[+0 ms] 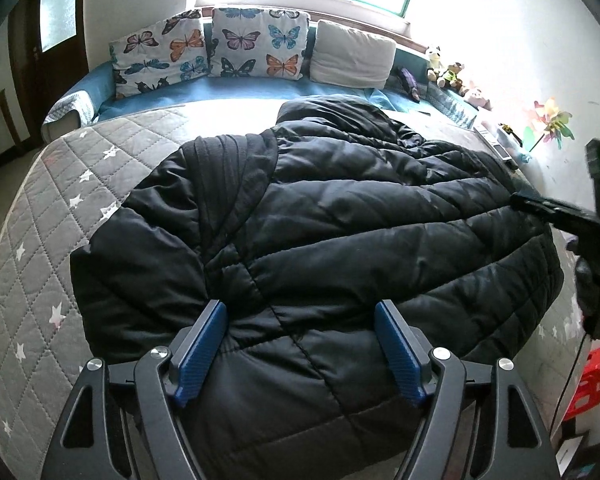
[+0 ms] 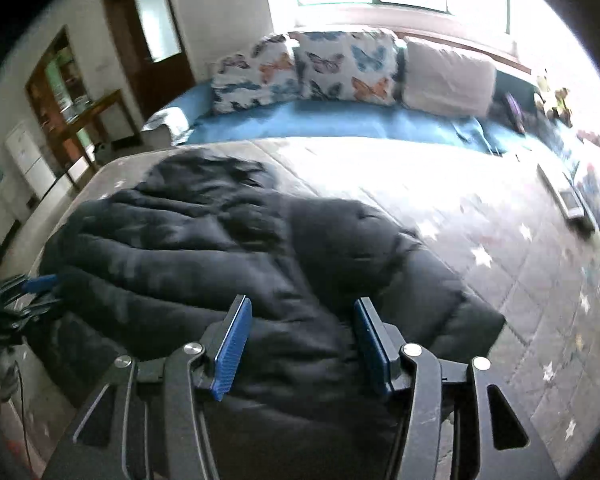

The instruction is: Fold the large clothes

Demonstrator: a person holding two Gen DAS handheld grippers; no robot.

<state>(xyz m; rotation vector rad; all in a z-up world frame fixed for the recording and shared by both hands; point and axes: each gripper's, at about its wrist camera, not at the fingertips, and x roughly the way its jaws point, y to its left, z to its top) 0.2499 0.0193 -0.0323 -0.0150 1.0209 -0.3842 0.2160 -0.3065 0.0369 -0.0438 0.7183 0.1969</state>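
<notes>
A large black quilted puffer jacket [image 1: 340,240] lies spread on the grey star-patterned bed cover [image 1: 40,240], with its hood toward the pillows. My left gripper [image 1: 300,316] is open, its blue pads just above the jacket's near hem. The jacket also shows in the right wrist view [image 2: 220,248], blurred. My right gripper [image 2: 300,312] is open above the jacket's near right part. The right gripper also appears at the right edge of the left wrist view [image 1: 560,212], and the left gripper at the left edge of the right wrist view [image 2: 32,284].
Two butterfly pillows [image 1: 204,52] and a white pillow [image 1: 352,56] lean at the head of the bed. Soft toys [image 1: 448,72] and a pinwheel [image 1: 552,124] line the right wall. A remote [image 2: 568,200] lies on the bed's right side. A red stool [image 1: 588,384] stands low right.
</notes>
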